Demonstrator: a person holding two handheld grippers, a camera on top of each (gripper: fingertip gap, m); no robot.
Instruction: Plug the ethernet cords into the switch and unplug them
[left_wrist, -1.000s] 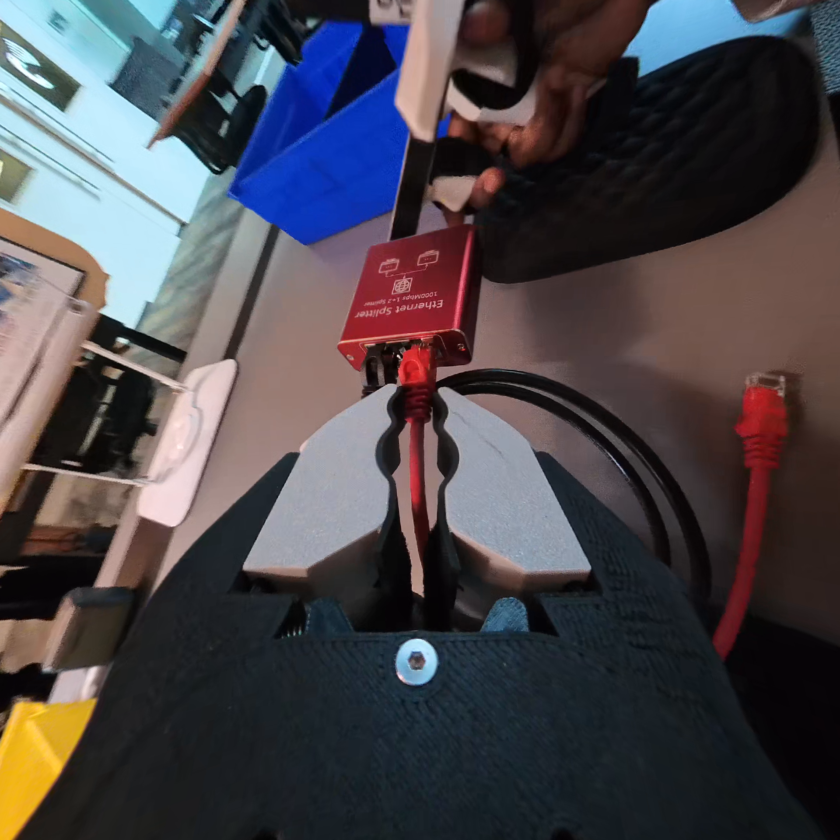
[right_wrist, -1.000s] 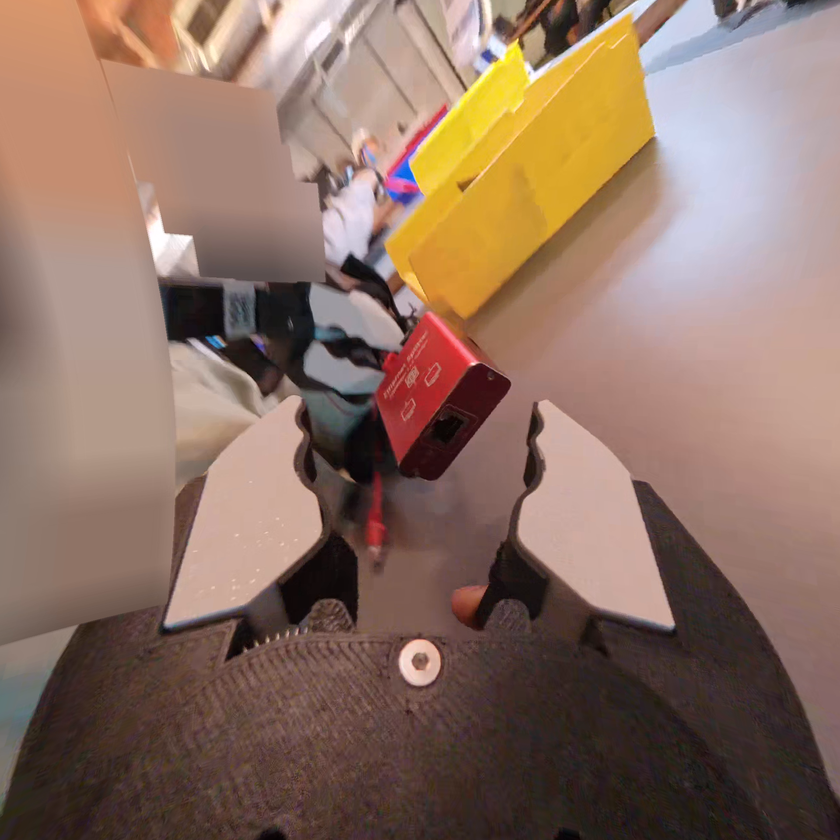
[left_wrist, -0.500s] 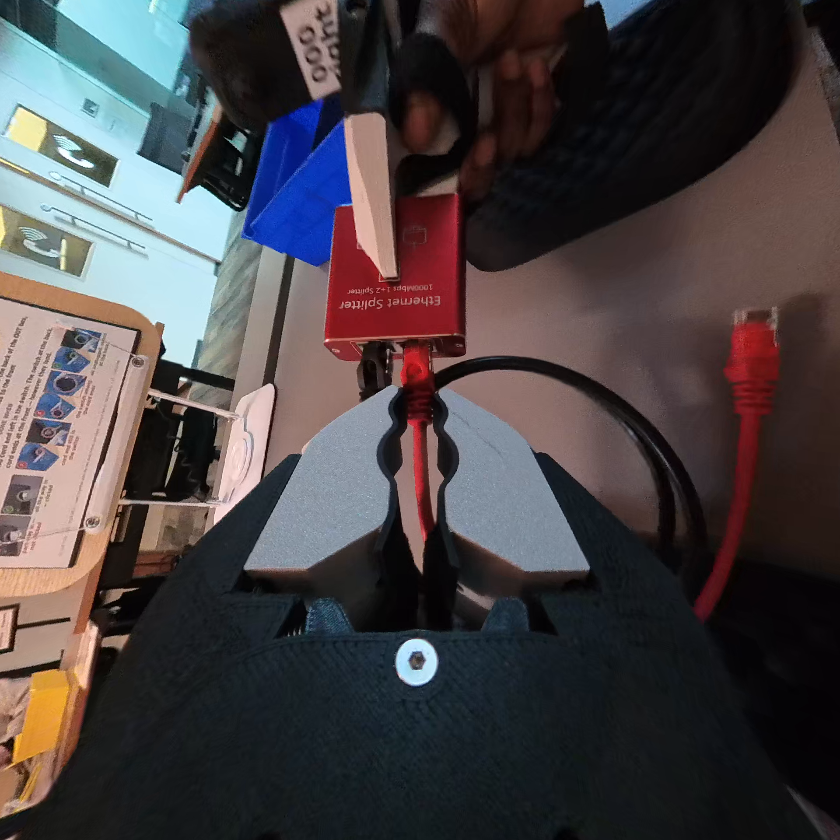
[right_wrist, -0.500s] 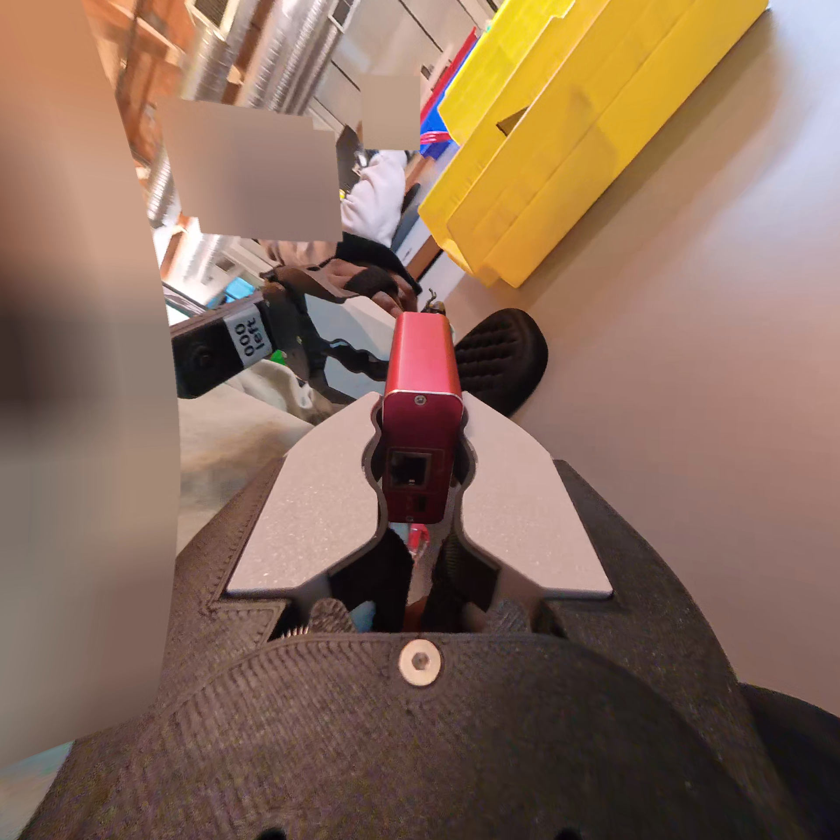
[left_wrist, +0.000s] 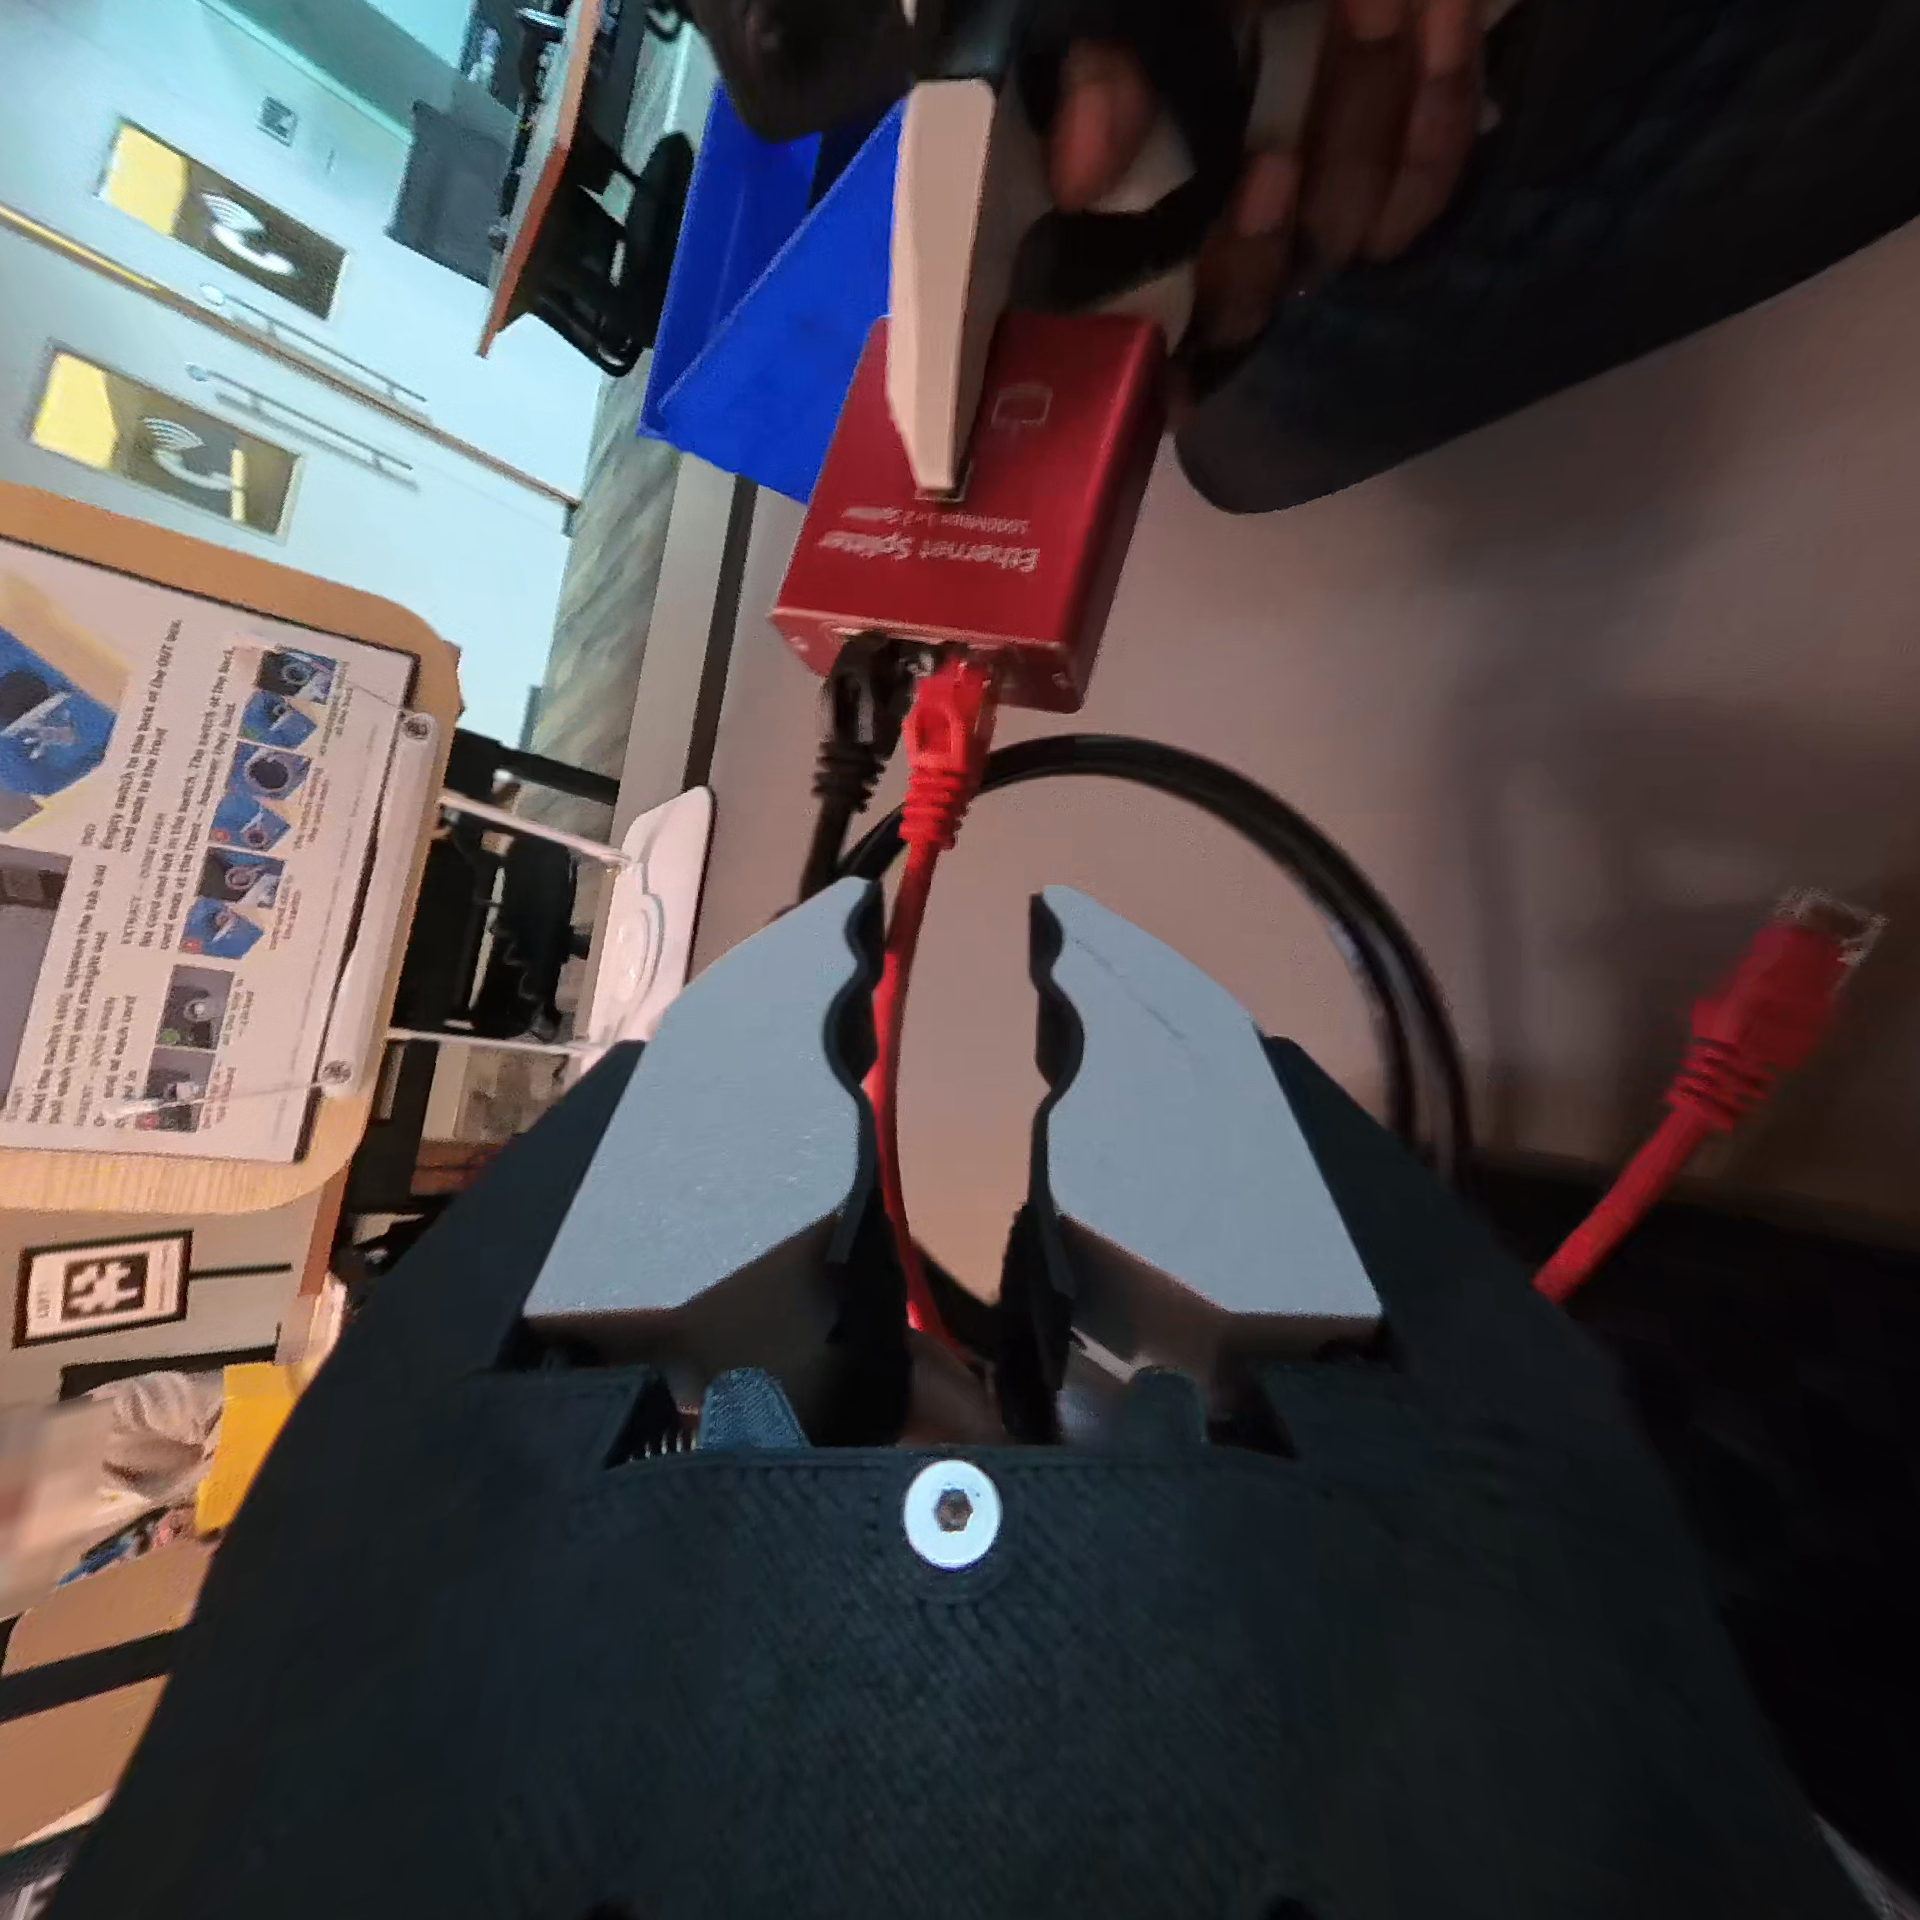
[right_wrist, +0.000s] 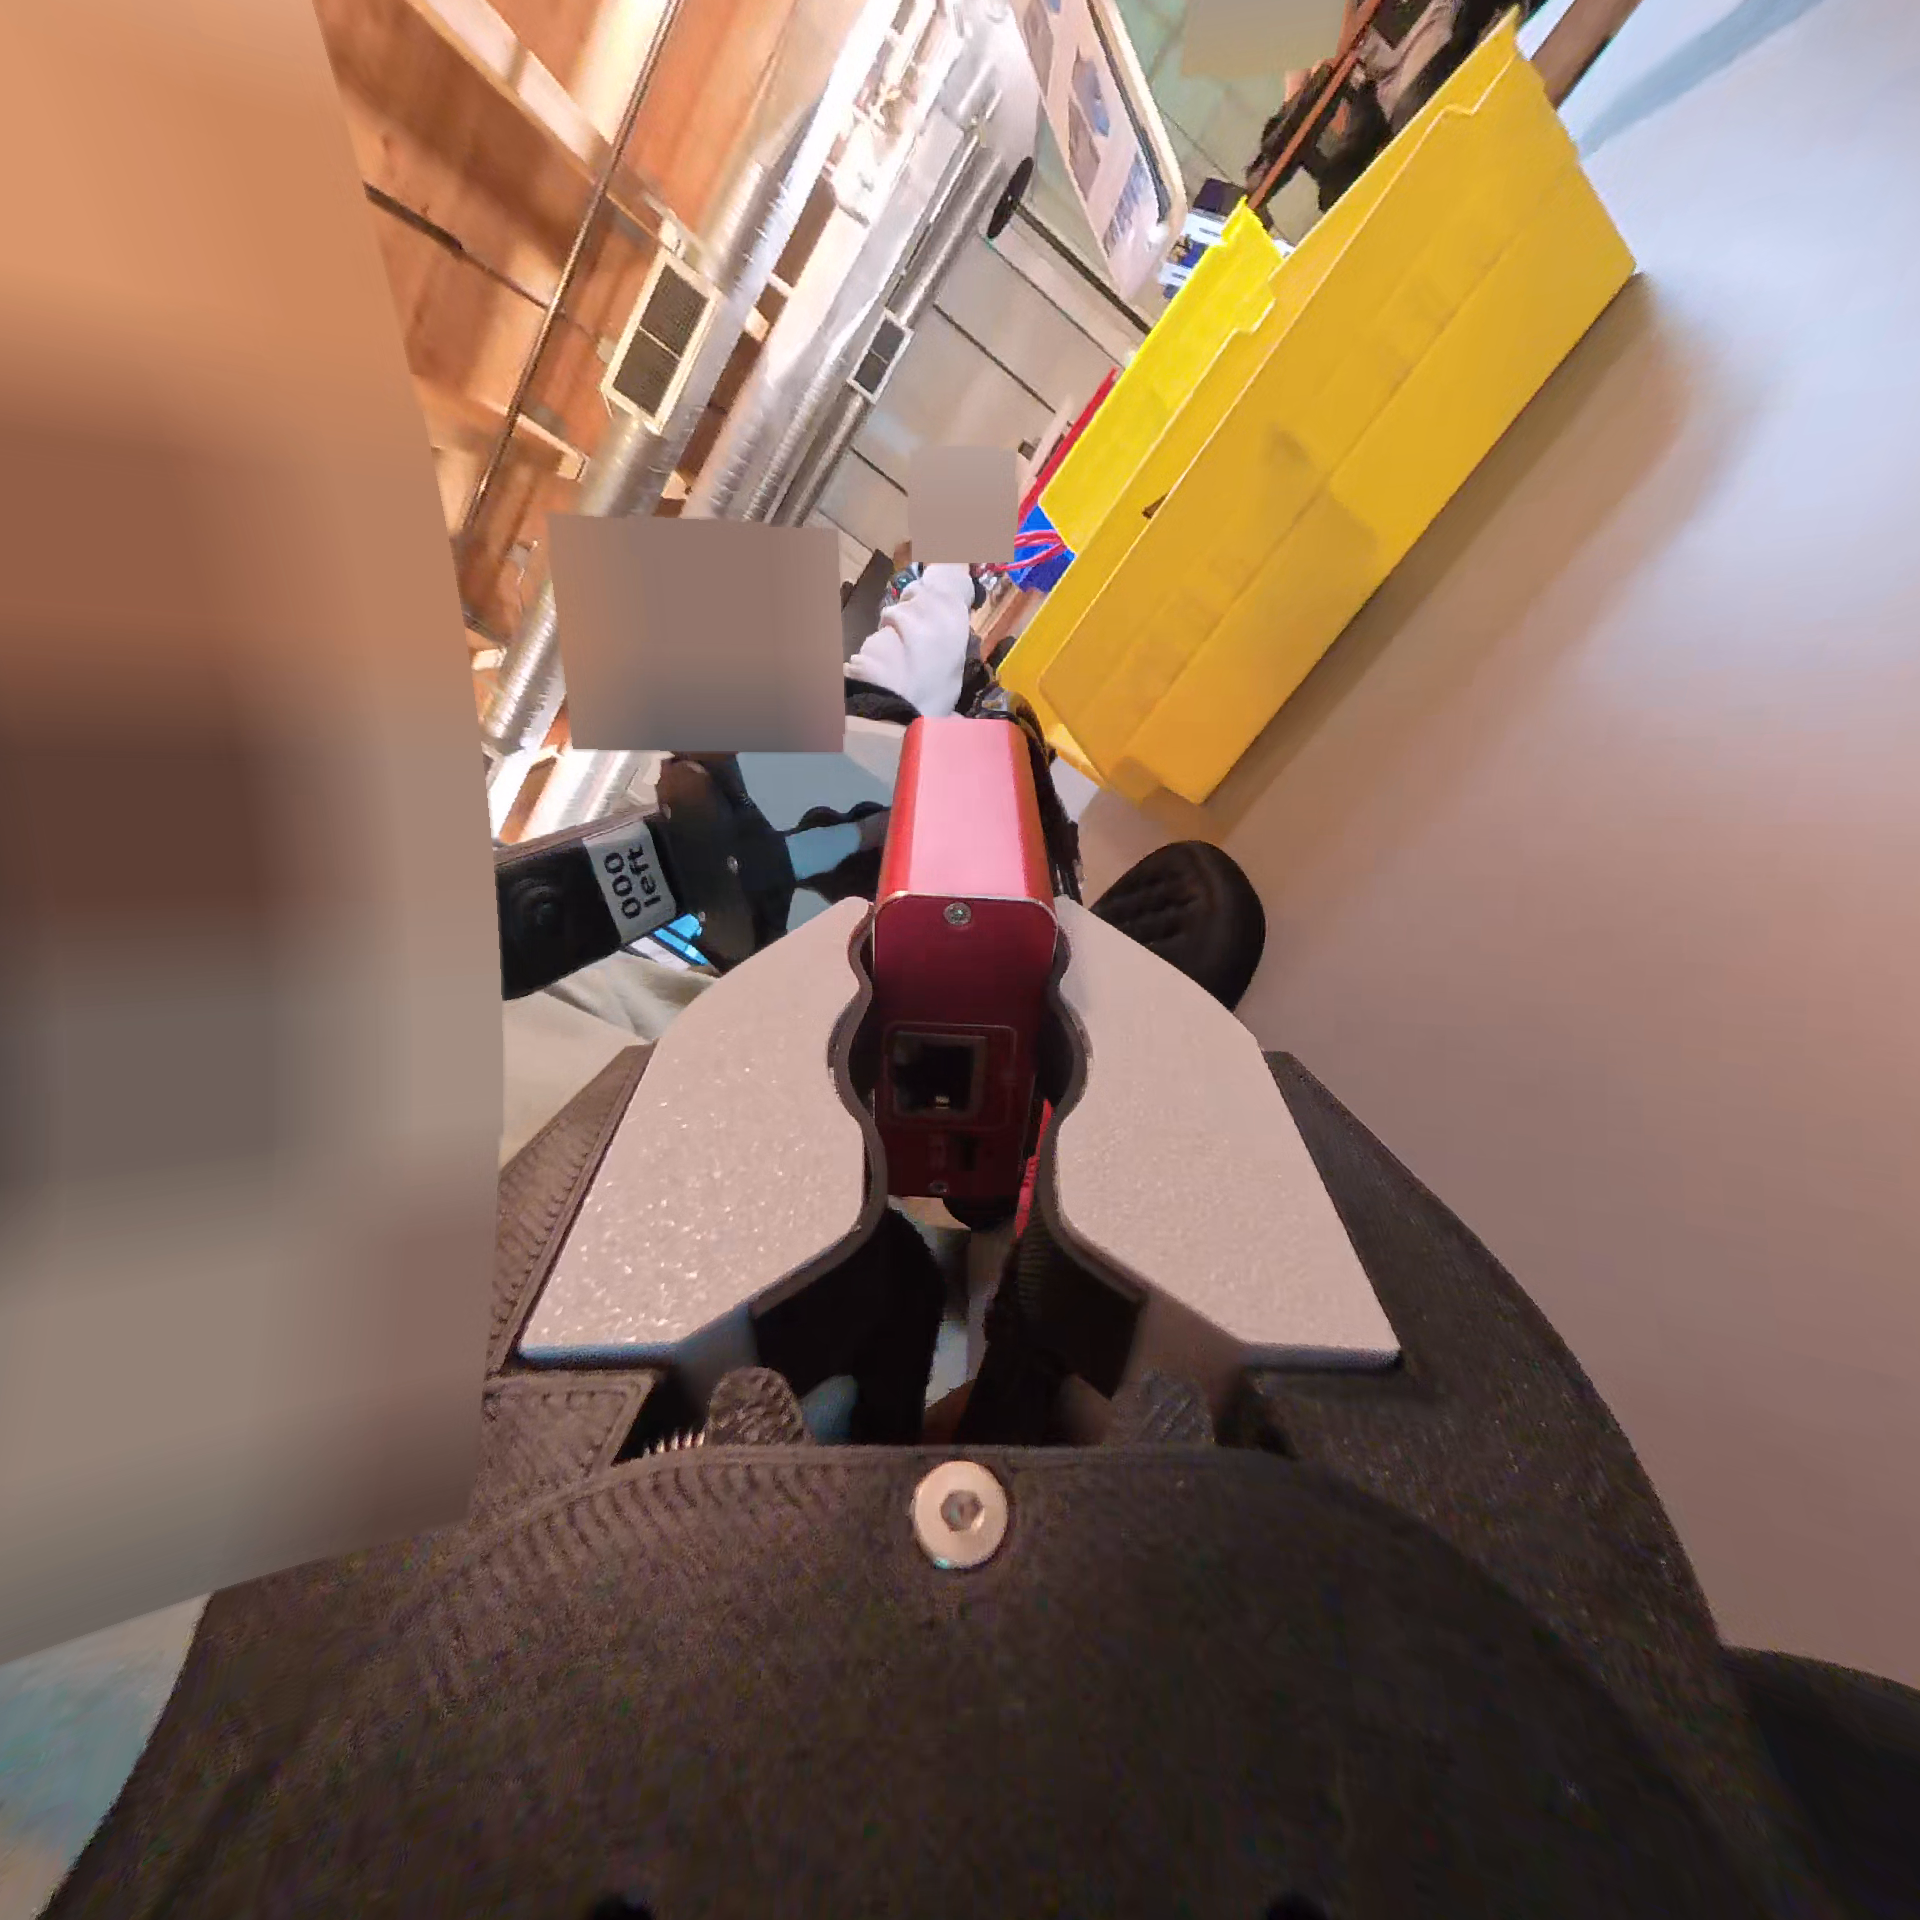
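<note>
The red switch is gripped at its far end by my right gripper, whose grey fingers press on both of its sides; an empty port on the switch faces the right wrist camera. A red ethernet cord's plug and a black cord's plug sit in the switch's near ports. My left gripper is open just short of the plugs. The red cord runs loose between its fingers, close to the left one, and is not pinched.
A second red cord's end lies free on the table at the right. A black cable loop curves behind the fingers. A blue bin, a black pad, an instruction board and yellow bins stand around. The tips of one gripper are about 7 cm away from the tips of the other.
My left gripper's fingers opened and let go of the red cord, which stays plugged in, and drew back a little. My right gripper shut on the switch and still holds it.
</note>
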